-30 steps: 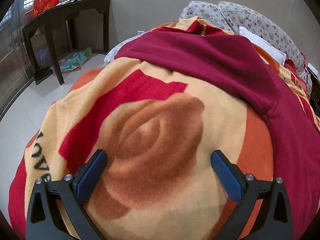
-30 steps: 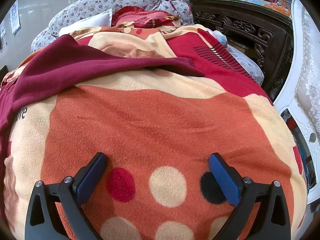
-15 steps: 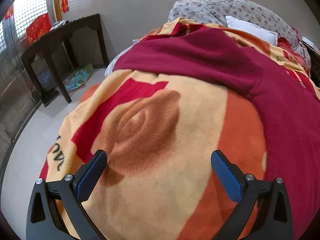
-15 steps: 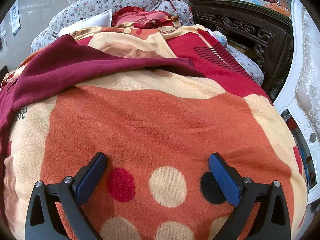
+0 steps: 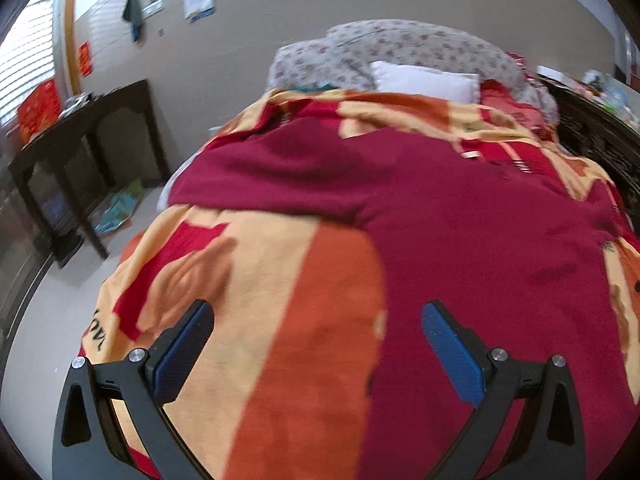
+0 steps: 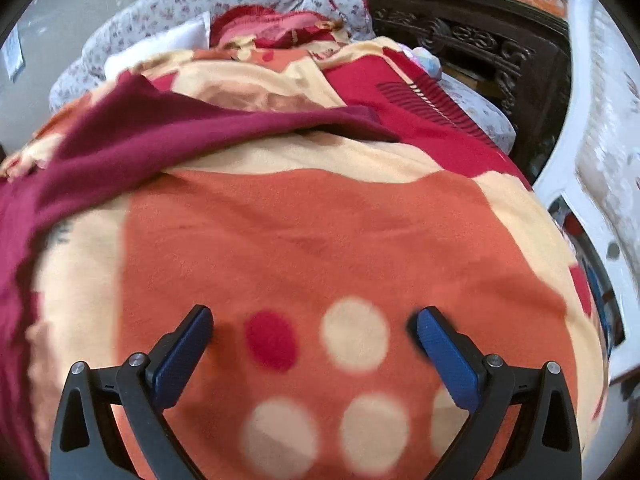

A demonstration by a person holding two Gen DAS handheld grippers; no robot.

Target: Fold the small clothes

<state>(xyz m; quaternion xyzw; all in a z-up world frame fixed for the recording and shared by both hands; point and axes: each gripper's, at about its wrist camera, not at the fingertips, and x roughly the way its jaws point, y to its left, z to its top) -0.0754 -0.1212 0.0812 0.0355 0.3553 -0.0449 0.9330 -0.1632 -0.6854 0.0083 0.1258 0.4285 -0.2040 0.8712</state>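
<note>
A dark maroon garment (image 5: 460, 216) lies spread on a bed covered by an orange, cream and red fleece blanket (image 5: 304, 320). One sleeve reaches left (image 5: 256, 176). In the right wrist view the garment (image 6: 168, 136) lies at the upper left, its sleeve end pointing right. My left gripper (image 5: 316, 320) is open and empty, above the blanket at the garment's left edge. My right gripper (image 6: 310, 320) is open and empty over the dotted part of the blanket (image 6: 320, 248), to the right of the garment.
Floral pillows (image 5: 400, 52) and a white pillow (image 5: 424, 80) lie at the head of the bed. A dark wooden table (image 5: 76, 152) stands on the left floor. A carved dark cabinet (image 6: 472, 44) and a white chair (image 6: 592, 128) stand on the right.
My left gripper has swung to the right and risen, so the maroon garment now fills more of its view. My right gripper has shifted only slightly. Both stay open.
</note>
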